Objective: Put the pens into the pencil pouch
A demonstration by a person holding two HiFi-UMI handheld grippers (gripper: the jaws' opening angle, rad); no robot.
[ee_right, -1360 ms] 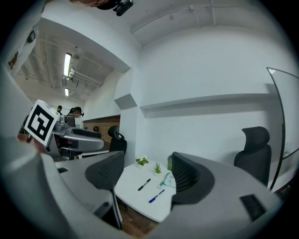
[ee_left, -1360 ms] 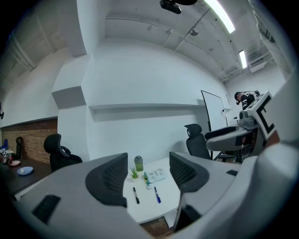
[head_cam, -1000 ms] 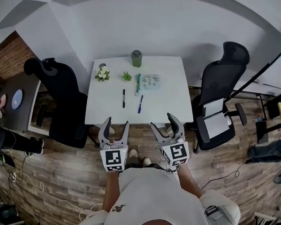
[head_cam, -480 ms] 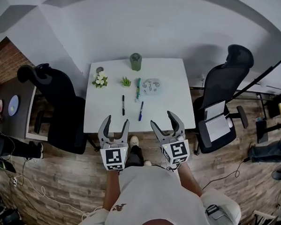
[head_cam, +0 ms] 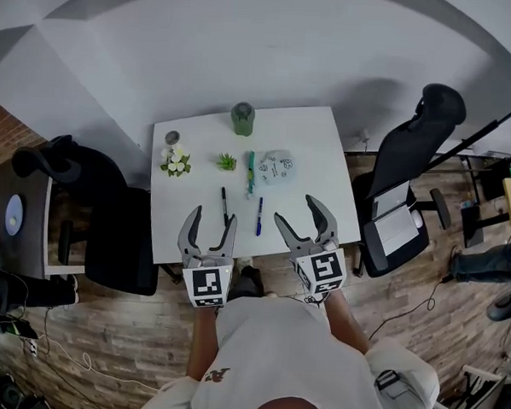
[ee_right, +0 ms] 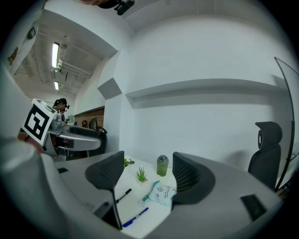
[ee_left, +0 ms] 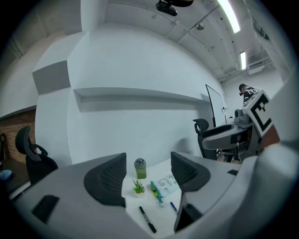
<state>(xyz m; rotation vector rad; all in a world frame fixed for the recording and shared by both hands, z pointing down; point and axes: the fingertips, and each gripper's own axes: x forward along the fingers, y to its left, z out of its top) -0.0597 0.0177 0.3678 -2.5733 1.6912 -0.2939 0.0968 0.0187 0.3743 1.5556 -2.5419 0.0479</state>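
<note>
On the white table [head_cam: 322, 152] lie a black pen [head_cam: 225, 206] and a blue pen [head_cam: 259, 216], side by side near the front edge. Behind them is the pale printed pencil pouch [head_cam: 276, 167] with a teal zipper edge. My left gripper [head_cam: 212, 227] hovers over the table's front edge, just left of the black pen; its jaws are opening, with nothing between them. My right gripper [head_cam: 304, 221] is open and empty, right of the blue pen. Both gripper views look along the table: black pen [ee_left: 147, 219] [ee_right: 122, 195], blue pen [ee_left: 174, 207] [ee_right: 135, 217], pouch [ee_left: 167, 183] [ee_right: 164, 194].
A green lidded cup [head_cam: 243, 118] stands at the table's back edge. A small green plant [head_cam: 228, 162] and a white flower pot [head_cam: 176, 162] sit left of the pouch. Black office chairs flank the table on the left [head_cam: 76, 198] and right [head_cam: 416, 156].
Both grippers have moved forward together from over the wooden floor to the table's front edge. The left jaws stand slightly wider. The pens and pouch have not moved.
</note>
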